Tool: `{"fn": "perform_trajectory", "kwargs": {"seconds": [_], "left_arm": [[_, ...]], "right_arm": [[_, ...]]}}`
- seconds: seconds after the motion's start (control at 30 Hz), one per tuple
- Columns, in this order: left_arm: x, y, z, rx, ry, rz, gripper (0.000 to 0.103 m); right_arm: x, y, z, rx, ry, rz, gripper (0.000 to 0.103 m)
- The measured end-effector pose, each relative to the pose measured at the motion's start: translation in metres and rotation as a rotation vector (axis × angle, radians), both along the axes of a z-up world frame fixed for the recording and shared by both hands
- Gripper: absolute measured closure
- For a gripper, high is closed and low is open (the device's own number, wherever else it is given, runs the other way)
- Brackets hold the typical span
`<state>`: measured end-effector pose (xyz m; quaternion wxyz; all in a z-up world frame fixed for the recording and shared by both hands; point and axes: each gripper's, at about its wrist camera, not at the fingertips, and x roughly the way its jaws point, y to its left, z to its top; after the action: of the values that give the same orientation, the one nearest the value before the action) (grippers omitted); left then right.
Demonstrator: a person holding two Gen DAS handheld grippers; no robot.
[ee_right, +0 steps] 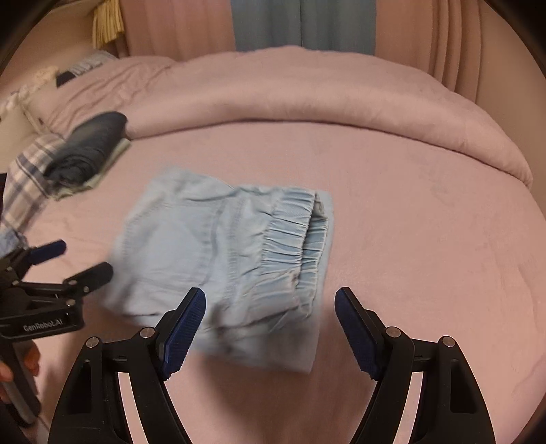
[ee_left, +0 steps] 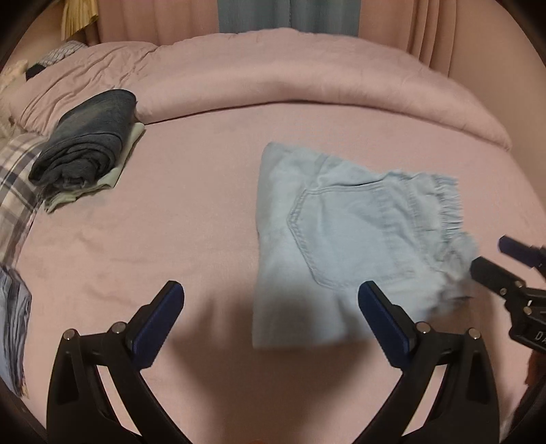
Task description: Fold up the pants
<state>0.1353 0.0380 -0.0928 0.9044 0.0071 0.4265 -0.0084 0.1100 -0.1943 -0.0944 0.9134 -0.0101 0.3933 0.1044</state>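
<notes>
Left wrist view: folded light-blue pants (ee_left: pixel 327 239) on the pink bed (ee_left: pixel 170 222), back pocket (ee_left: pixel 341 235) uppermost; left gripper (ee_left: pixel 271 307) spread wide, empty; dark folded stack (ee_left: pixel 85 143) at 10 o'clock. Right wrist view alone shows the elastic waistband (ee_right: pixel 293 235); right gripper (ee_right: pixel 269 314) likewise parted, holding nothing.

I see pale blue pants (ee_right: pixel 218 259) on a dusty pink bed (ee_right: pixel 409 239). My left tool (ee_left: pixel 271 307) and right tool (ee_right: pixel 269 317) are black with dark blue pads (ee_right: pixel 182 336). A dark navy-grey bundle (ee_left: pixel 88 136) sits on pale green cloth (ee_left: pixel 131 143), beside blue-and-white plaid fabric (ee_left: pixel 15 177). Pink and blue-grey curtains (ee_right: pixel 300 24) hang behind.
</notes>
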Motion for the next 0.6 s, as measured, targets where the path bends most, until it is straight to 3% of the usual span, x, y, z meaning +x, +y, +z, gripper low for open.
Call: {"fn": "perform_trajectory", "kwargs": {"seconds": [0.1, 0.4, 0.6], "left_arm": [[-0.021, 0.001, 0.020, -0.002, -0.027, 0.016, 0.001], [-0.072, -0.003, 0.062, 0.025, -0.084, 0.051, 0.001], [-0.093, -0.007, 0.075, 0.043, -0.117, 0.054, 0.001]], "right_arm": [[-0.013, -0.001, 0.012, 0.017, -0.006, -0.006, 0.010], [-0.057, 0.016, 0.041, 0.026, -0.054, 0.010, 0.006], [-0.077, 0.019, 0.053, 0.040, -0.090, 0.021, 0.005]]}}
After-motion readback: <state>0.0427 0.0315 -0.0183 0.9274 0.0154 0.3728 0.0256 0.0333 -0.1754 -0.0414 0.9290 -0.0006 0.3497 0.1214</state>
